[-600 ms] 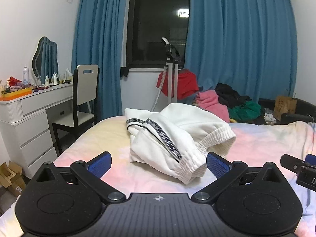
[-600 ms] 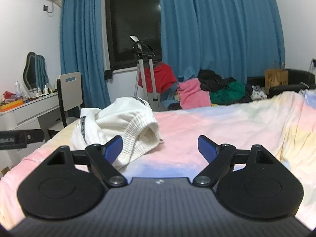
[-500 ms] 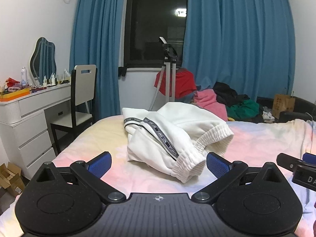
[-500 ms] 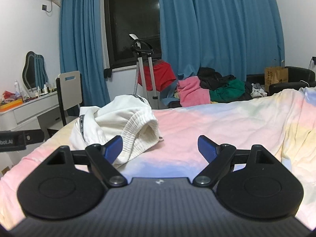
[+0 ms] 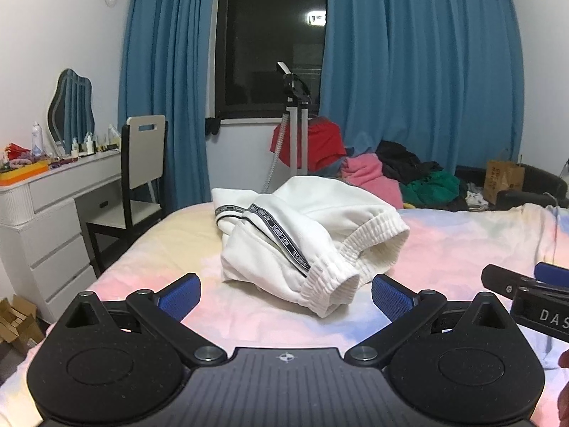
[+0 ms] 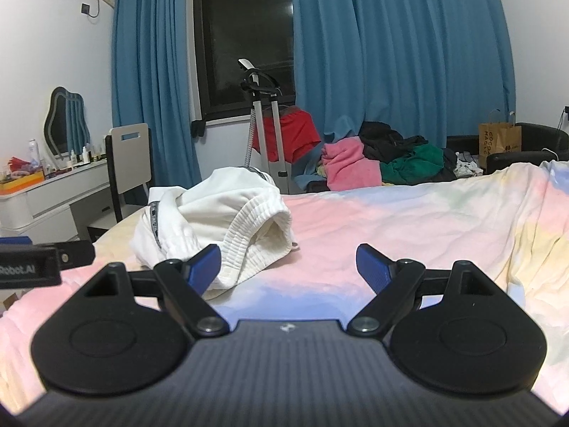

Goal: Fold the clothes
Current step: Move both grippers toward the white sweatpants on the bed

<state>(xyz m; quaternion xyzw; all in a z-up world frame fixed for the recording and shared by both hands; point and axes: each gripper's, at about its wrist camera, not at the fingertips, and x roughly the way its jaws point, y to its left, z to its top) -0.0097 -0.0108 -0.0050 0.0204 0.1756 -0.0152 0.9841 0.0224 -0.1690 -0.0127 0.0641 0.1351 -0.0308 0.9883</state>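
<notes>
A pair of white sweatpants (image 5: 302,235) with a black logo stripe lies folded in a loose bundle on the pastel bedspread (image 5: 462,245), ribbed waistband toward me. It also shows in the right wrist view (image 6: 220,227). My left gripper (image 5: 286,293) is open and empty, just short of the bundle's near edge. My right gripper (image 6: 288,267) is open and empty, to the right of the bundle, its left finger (image 6: 204,267) in front of the waistband. Each gripper shows at the edge of the other's view.
A white dresser (image 5: 53,213) with a mirror and bottles, and a chair (image 5: 142,167), stand left of the bed. A garment steamer (image 5: 295,124) and a heap of clothes (image 5: 391,174) lie beyond the bed under blue curtains. A paper bag (image 5: 503,179) sits at the far right.
Both grippers have shifted slightly; the sweatpants sit a little lower and nearer in the views. Both stay open and the sweatpants have not moved on the bed.
</notes>
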